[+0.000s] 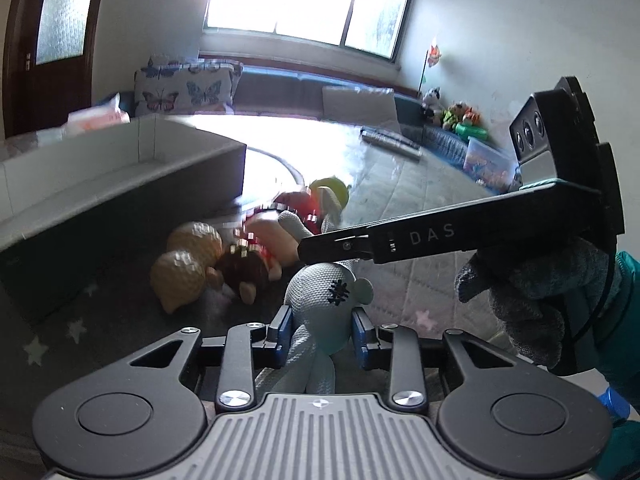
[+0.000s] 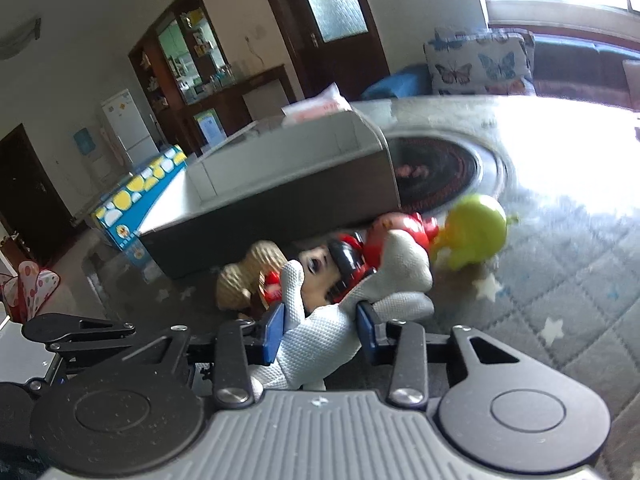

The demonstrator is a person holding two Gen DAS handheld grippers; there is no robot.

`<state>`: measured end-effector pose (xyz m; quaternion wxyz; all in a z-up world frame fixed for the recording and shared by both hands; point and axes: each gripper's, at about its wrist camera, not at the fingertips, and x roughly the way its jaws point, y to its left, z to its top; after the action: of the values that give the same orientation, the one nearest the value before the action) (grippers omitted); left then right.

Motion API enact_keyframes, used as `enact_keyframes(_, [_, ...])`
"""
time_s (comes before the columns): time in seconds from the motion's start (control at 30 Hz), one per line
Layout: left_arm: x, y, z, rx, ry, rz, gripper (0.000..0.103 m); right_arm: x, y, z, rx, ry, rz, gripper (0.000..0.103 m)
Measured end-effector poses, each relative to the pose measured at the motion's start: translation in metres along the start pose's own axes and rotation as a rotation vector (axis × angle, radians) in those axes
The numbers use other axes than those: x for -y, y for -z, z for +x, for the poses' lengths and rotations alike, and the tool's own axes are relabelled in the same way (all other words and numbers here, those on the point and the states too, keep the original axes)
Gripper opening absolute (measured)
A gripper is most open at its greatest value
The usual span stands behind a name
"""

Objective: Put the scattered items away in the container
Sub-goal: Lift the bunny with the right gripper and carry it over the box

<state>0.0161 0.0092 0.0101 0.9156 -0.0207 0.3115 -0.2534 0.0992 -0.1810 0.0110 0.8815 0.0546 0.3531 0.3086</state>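
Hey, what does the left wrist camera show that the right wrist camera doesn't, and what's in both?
Only the left wrist view shows the right gripper from outside, with the gloved right hand holding it, and a heap of toys by the far wall.

Only the right wrist view shows a white fridge, a blue and yellow box and a dark round mat behind the container.

Both show the grey container, the white knitted doll between each gripper's blue fingers, the green plush and the butterfly cushion.

Left tongs (image 1: 322, 336) clamped, right tongs (image 2: 320, 332) clamped, low, side by side
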Motion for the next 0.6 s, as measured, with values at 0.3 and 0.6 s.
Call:
enact_keyframes(0.3, [-0.019,-0.043,-0.03,0.145,-0.059,0.005,0.034,-0.024,-0.055,-0.007,0.128,-0.046,-0.076,0.038])
enact_keyframes(0.6, [-0.078,-0.102,-0.023,0.185,-0.15,-0.005,0.034,-0.04,-0.137,0.047,0.171,-0.104,-0.11,0.038])
